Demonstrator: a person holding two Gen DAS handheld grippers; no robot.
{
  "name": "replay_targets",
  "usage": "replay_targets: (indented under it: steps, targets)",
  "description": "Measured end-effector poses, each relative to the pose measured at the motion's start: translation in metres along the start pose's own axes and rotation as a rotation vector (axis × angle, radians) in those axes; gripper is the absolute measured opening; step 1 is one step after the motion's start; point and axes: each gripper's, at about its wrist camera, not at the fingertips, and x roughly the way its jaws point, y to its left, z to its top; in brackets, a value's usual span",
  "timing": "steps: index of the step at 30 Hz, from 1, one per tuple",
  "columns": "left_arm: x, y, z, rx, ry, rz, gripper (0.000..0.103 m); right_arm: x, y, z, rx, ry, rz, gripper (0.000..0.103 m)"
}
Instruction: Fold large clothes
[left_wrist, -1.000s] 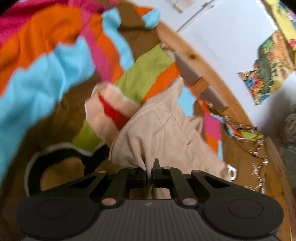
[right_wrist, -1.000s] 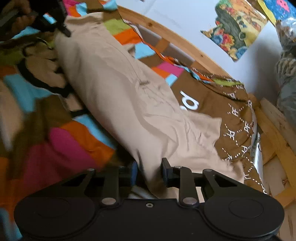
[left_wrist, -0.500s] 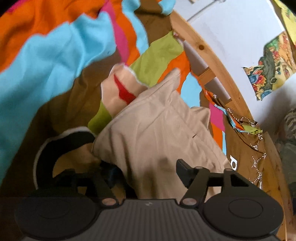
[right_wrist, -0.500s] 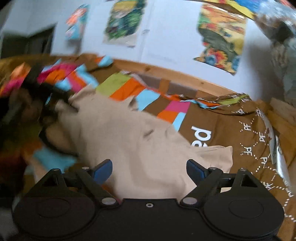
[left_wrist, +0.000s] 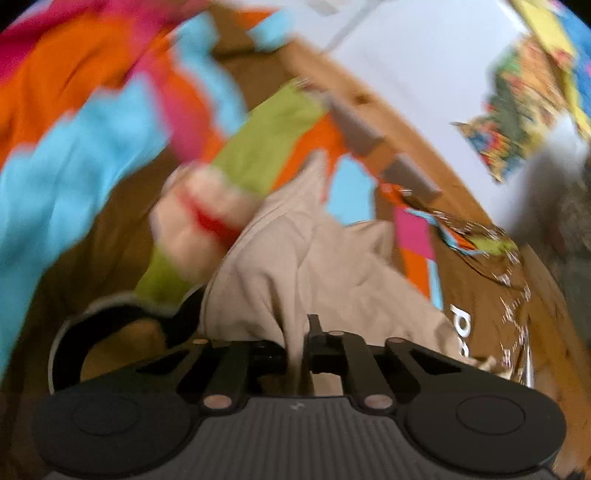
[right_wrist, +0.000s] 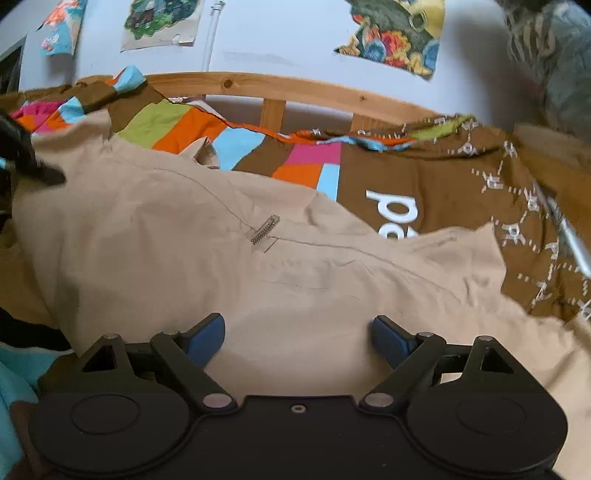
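In the left wrist view, the left tool (left_wrist: 297, 354) is clenched on a gathered edge of the soft, limp beige cotton garment (left_wrist: 280, 266), which trails toward the upper middle of the frame over the multicoloured patchwork bedspread (left_wrist: 74, 155). In the right wrist view, the right tool (right_wrist: 298, 336) is released, jaws spread above the garment (right_wrist: 184, 258), whose long axis runs from left to lower right; being light and floppy, it is probably best pinched at hems or corners.

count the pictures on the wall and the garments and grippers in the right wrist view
Wall pictures: 3
Beige garment: 1
Grippers: 2, the open right gripper and the left gripper, only part of it in view
Total: 6
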Motion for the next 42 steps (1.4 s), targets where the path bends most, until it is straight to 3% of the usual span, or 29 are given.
replay_targets:
  steps: [5,7,9,10,13,15,17,18,19,21,24,27,29,31,34,38,42]
  targets:
    - [-0.025,-0.086,0.010,0.307,-0.042,-0.129,0.006,-0.005,-0.011,0.001,0.089,-0.025,0.039,0.085]
    - [-0.027,-0.121,0.009,0.421,-0.030,-0.164,0.006,-0.016,-0.026,0.004,0.169,-0.063,0.060,0.058]
    - [-0.027,-0.157,0.006,0.528,-0.003,-0.214,0.006,-0.031,-0.051,0.011,0.298,-0.082,0.059,0.042]
    - [-0.026,-0.173,0.004,0.573,0.011,-0.237,0.006,-0.042,-0.068,0.015,0.377,-0.094,0.056,0.041]
    - [-0.021,-0.220,-0.009,0.690,0.060,-0.300,0.006,-0.077,-0.117,0.022,0.589,-0.136,0.081,0.040]
    - [-0.018,-0.248,-0.025,0.778,0.101,-0.339,0.006,-0.097,-0.150,0.024,0.723,-0.139,0.186,0.042]
    - [-0.014,-0.274,-0.048,0.877,0.149,-0.371,0.006,-0.112,-0.176,0.019,0.856,-0.169,0.296,0.055]
    - [-0.011,-0.285,-0.059,0.918,0.169,-0.380,0.006,-0.121,-0.189,0.013,0.929,-0.198,0.348,0.068]
    - [-0.009,-0.294,-0.071,0.960,0.189,-0.388,0.006,-0.126,-0.197,0.008,0.974,-0.213,0.380,0.073]
    - [-0.004,-0.306,-0.098,1.024,0.218,-0.389,0.006,-0.134,-0.215,-0.007,1.069,-0.234,0.450,0.073]
    - [0.003,-0.311,-0.127,1.053,0.246,-0.387,0.006,-0.125,-0.239,-0.035,1.245,-0.213,0.459,0.074]
    - [0.009,-0.310,-0.151,1.098,0.264,-0.394,0.006,-0.107,-0.251,-0.053,1.353,-0.085,0.424,0.072]
    - [0.007,-0.306,-0.165,1.135,0.248,-0.393,0.006,-0.100,-0.249,-0.053,1.331,-0.040,0.402,0.066]
    - [0.007,-0.304,-0.173,1.146,0.239,-0.399,0.006,-0.096,-0.245,-0.047,1.262,-0.002,0.342,0.052]
    - [0.008,-0.303,-0.175,1.117,0.238,-0.389,0.006,-0.093,-0.239,-0.038,1.149,0.063,0.290,0.049]
    - [0.012,-0.300,-0.170,1.056,0.219,-0.362,0.006,-0.106,-0.245,-0.038,1.144,0.073,0.351,0.050]
    - [0.013,-0.300,-0.168,1.050,0.193,-0.335,0.007,-0.124,-0.248,-0.048,1.239,0.035,0.476,0.065]
